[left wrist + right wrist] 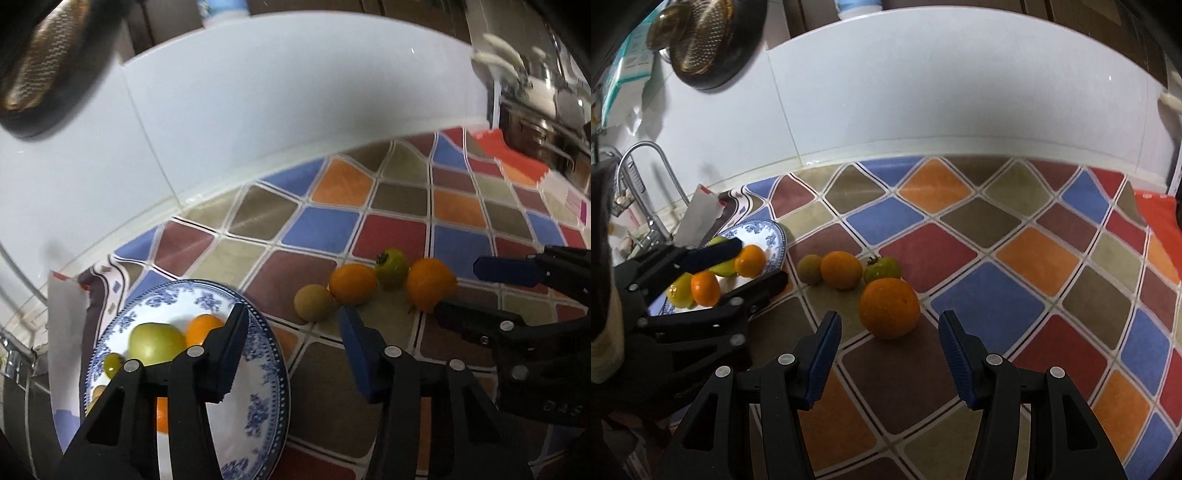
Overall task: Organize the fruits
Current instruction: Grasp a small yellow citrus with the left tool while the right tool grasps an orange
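Observation:
A blue-and-white plate holds a green apple, oranges and a small green fruit. On the checked cloth lie a brown kiwi, an orange, a green persimmon and a large orange. My left gripper is open and empty, between plate and kiwi. My right gripper is open and empty, with the large orange just ahead between its fingertips. The right wrist view also shows the plate, kiwi, orange and persimmon.
A white tiled wall backs the counter. A faucet and sink stand at the left. A dark strainer hangs on the wall. Metal cookware stands at the far right.

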The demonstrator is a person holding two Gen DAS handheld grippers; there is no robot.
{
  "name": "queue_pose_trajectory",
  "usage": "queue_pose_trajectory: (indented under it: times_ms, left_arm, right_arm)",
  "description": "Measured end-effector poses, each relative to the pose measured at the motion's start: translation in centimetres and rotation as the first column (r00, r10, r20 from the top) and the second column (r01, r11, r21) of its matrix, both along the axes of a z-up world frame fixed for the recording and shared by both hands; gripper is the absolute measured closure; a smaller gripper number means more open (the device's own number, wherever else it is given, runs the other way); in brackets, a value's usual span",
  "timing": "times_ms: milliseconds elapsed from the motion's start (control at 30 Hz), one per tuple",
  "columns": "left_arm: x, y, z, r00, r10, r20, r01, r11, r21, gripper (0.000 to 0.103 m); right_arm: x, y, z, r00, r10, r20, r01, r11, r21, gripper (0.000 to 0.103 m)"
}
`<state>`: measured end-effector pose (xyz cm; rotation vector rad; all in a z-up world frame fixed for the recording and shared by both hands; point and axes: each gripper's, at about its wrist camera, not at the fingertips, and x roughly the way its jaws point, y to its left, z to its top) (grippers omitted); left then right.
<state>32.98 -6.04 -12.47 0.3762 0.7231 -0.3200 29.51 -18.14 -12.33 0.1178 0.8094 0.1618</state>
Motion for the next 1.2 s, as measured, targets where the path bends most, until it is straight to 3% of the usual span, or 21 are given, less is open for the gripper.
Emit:
queue_pose_trajectory:
  times_ms: [267, 600, 667, 800, 1200]
  left_arm:
    - [1.7, -1.0, -1.2, 0.999, -0.010, -0.051, 0.012, 0.999, 0.034, 0.056]
    - [3.5, -1.4, -1.9, 0.993, -0.013, -0.114, 0.013, 1.000, -0.001, 0.063]
    - [3.7, -1.7, -2.0, 0.993, -0.022, -0.118, 0.022, 1.000, -0.005, 0.064]
    - [3.9, -2.0, -2.2, 0.993, -0.027, -0.119, 0.026, 1.000, -0.009, 0.074]
    - [2.2, -0.8, -0.5, 0.995, -0.013, -0.097, 0.007, 0.998, -0.063, 0.074]
  right_arm:
    - [0.9, -0.2, -0.9, 1.000, -0.001, -0.024, 0.001, 1.000, 0.010, 0.049]
    - [1.8, -0.1, -1.5, 0.999, 0.016, -0.040, -0.015, 0.999, 0.038, 0.060]
    - [1.9, -0.2, -1.6, 0.999, 0.015, -0.042, -0.014, 0.999, 0.045, 0.061]
    - [1.9, -0.4, -1.7, 0.999, 0.018, -0.038, -0.016, 0.999, 0.051, 0.061]
    - [1.6, -0.4, -1.2, 0.999, 0.029, -0.026, -0.027, 0.998, 0.048, 0.063]
